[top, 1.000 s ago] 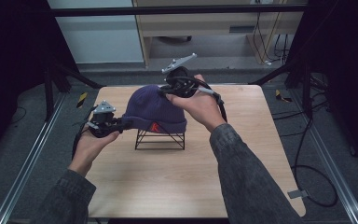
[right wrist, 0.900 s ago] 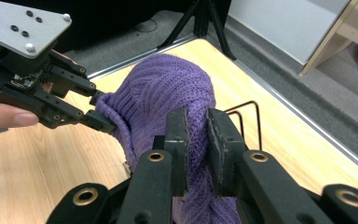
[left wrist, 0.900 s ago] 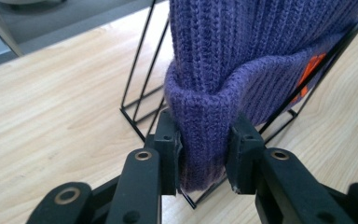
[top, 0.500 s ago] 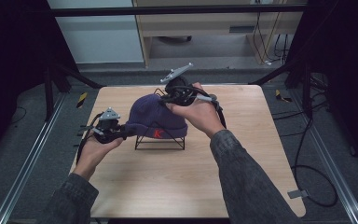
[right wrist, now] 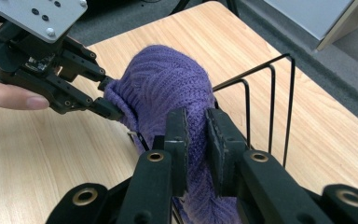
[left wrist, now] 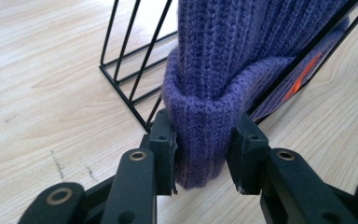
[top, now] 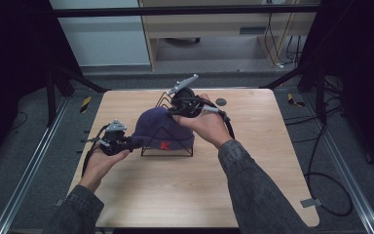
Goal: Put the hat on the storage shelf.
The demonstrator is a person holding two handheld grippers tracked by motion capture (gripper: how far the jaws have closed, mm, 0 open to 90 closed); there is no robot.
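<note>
High view: one purple beanie (top: 161, 130) over one wire rack (top: 168, 150); left tool (top: 126, 143), right tool (top: 174, 113) both clamp beanie.

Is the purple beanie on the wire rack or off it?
On: the purple beanie drapes over the black wire rack, whose wires run under the knit in both gripper views.

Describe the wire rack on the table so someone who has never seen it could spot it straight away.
Start at the light wooden table and look at its middle. There stands a black wire rack of thin upright loops, with a purple knitted hat draped over it. It is the only bare metal frame there, open and see-through beside the soft wool.
</note>
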